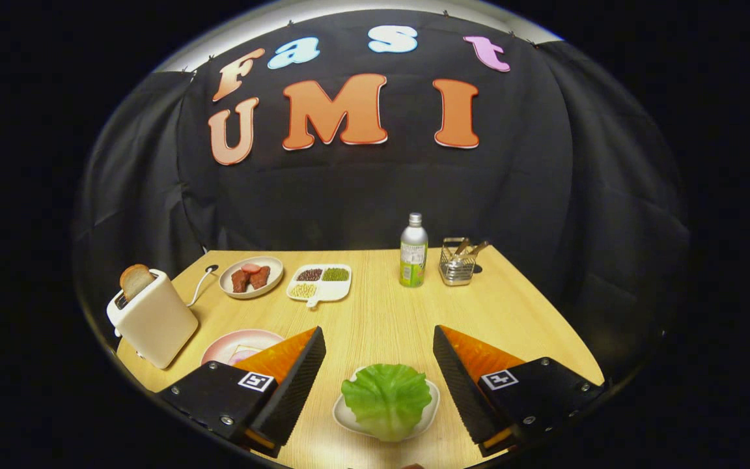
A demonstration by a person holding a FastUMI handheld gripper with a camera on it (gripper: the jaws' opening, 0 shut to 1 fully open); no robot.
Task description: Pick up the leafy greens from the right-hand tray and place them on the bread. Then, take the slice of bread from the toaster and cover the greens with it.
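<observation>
Gripper view: the gripper is spread wide, greens on a plate lying untouched between its fingers.

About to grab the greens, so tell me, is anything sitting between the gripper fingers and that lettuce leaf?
Nothing visible does. The open gripper has the leafy greens on their small white tray between its fingers, with only bare table ahead.

Hand-held gripper: wedge fingers, square-marker mounts, silver screws.
</observation>
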